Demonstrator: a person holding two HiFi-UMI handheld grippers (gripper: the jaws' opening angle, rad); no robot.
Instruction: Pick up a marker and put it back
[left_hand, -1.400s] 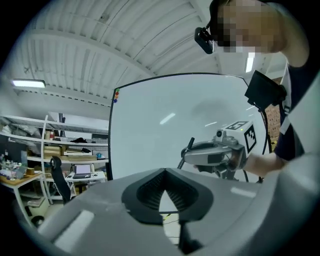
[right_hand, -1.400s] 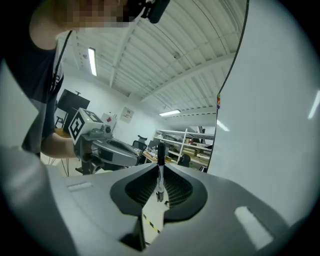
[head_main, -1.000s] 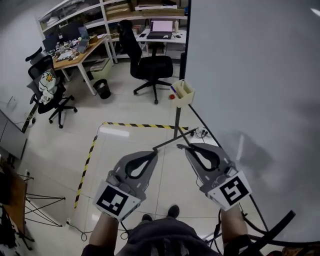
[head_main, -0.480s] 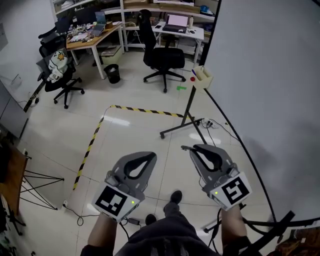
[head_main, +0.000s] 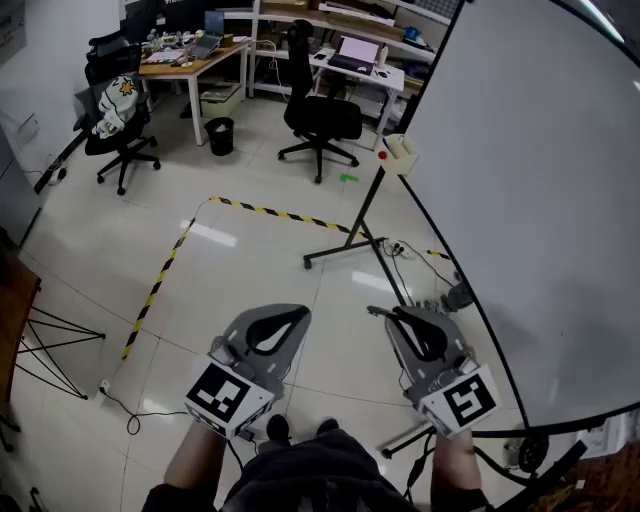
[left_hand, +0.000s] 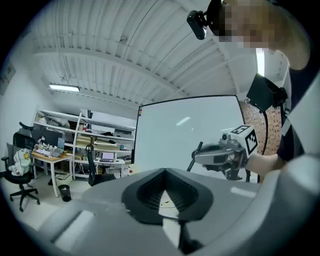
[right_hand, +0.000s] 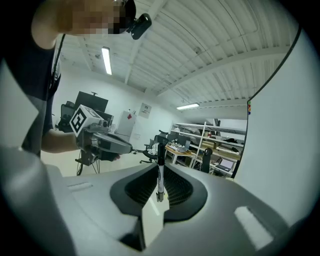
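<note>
Marker (right_hand: 160, 172) stood pinched in the right gripper (right_hand: 159, 194). The jaws were drawn in to a narrow gap on its pale lower end, and its dark end rose clear above them, so its long axis ran crosswise to the jaws, not along them. The left gripper (left_hand: 165, 171) had its jaws brought together on nothing. The holder (head_main: 400, 153), a small pale box at a corner of the whiteboard (head_main: 540, 200), was the place to aim for. The marker hung well short of it, on the person's side, and in the head view the holder lay almost straight ahead of the right gripper's tips. The left gripper was about level with the right but further off to the side of the holder, so the right hand was both the nearer one and the loaded one. By my reading the marker was picked up and the return not yet made. That would call for carrying the jaws forward over the holder's top and tipping the marker so one end led down into it before letting go.
</note>
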